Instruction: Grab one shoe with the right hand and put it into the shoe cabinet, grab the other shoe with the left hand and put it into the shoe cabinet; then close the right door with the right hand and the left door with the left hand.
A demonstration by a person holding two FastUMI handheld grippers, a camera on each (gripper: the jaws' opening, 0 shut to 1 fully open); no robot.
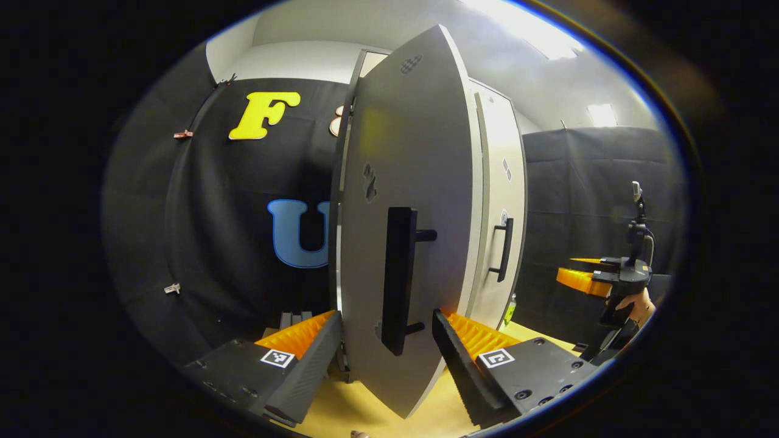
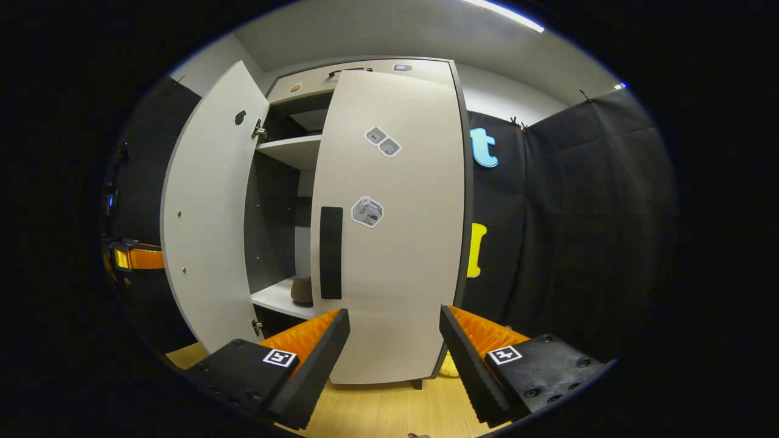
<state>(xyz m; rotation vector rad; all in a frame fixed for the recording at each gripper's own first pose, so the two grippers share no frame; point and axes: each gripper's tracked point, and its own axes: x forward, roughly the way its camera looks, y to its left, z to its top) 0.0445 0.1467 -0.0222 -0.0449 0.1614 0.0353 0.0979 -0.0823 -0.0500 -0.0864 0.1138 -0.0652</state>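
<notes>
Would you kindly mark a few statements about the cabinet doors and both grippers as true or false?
1. The left door is fully closed. False: it stands open, showing shelves inside.
2. The right door is closed or nearly so. True.
3. The left gripper is open, its fingers either side of the left door's handle. True.
4. The right gripper is shut on the right door's handle. False: it is open, holding nothing.
5. A brown object sits on a shelf inside. True.
</notes>
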